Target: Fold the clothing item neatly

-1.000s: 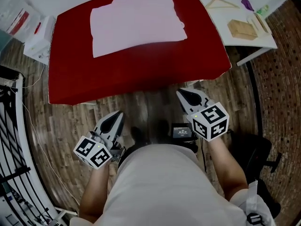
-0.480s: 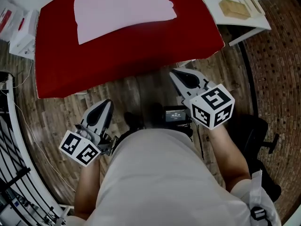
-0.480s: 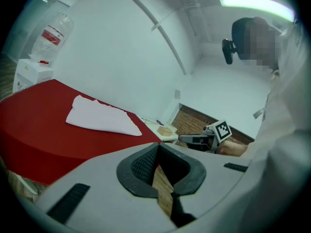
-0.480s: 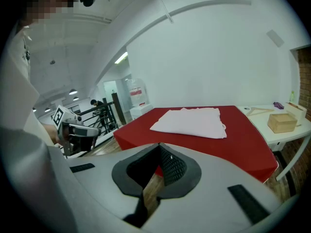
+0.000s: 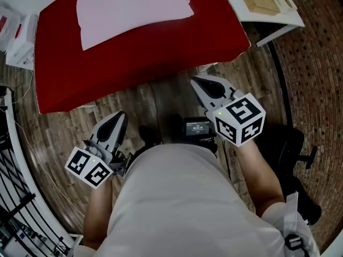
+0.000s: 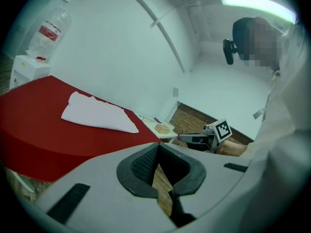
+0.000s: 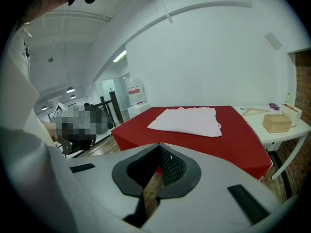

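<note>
The red table (image 5: 134,58) carries the pale garment (image 5: 128,7), lying flat on its far half, seemingly folded already. Beside it stands a white side table (image 5: 268,21). The left gripper (image 5: 119,116) and right gripper (image 5: 195,82) hang near the waist, both closed on nothing, probably resting. On the side table sits a wooden box (image 5: 261,3), contents not visible

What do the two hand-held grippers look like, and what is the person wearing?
The left gripper and right gripper match: a pale grey, tapering shell with black padded jaw linings, and a white cube bearing black square markers at the back. The person wears a light, off-white top.
</note>
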### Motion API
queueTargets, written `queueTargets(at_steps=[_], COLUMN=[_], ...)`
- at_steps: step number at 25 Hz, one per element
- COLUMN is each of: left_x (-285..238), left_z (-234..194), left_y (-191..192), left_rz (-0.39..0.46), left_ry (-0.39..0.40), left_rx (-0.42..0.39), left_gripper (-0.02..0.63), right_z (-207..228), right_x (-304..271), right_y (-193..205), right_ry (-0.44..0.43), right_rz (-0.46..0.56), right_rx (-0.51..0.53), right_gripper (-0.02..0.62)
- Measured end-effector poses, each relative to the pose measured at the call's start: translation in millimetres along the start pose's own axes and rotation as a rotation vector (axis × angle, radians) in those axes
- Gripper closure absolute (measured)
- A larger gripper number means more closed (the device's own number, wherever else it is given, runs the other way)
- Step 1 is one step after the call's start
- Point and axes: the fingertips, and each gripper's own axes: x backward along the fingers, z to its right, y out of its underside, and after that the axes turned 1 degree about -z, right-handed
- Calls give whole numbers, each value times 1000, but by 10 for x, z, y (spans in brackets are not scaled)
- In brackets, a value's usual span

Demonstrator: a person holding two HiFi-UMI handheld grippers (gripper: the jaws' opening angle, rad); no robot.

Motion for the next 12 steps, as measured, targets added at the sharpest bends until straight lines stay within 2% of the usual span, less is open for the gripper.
queueTargets(at_steps=[12], left_x=[-28], left_z=[64], left_y=[-2], left_rz=[24], left_ry=[20], left_rx=[14], left_gripper=[600], right_z=[34], right_x=[51], right_y=[41], right_ry=[20], right_rz=[6], right_rx=[1], right_gripper=[583])
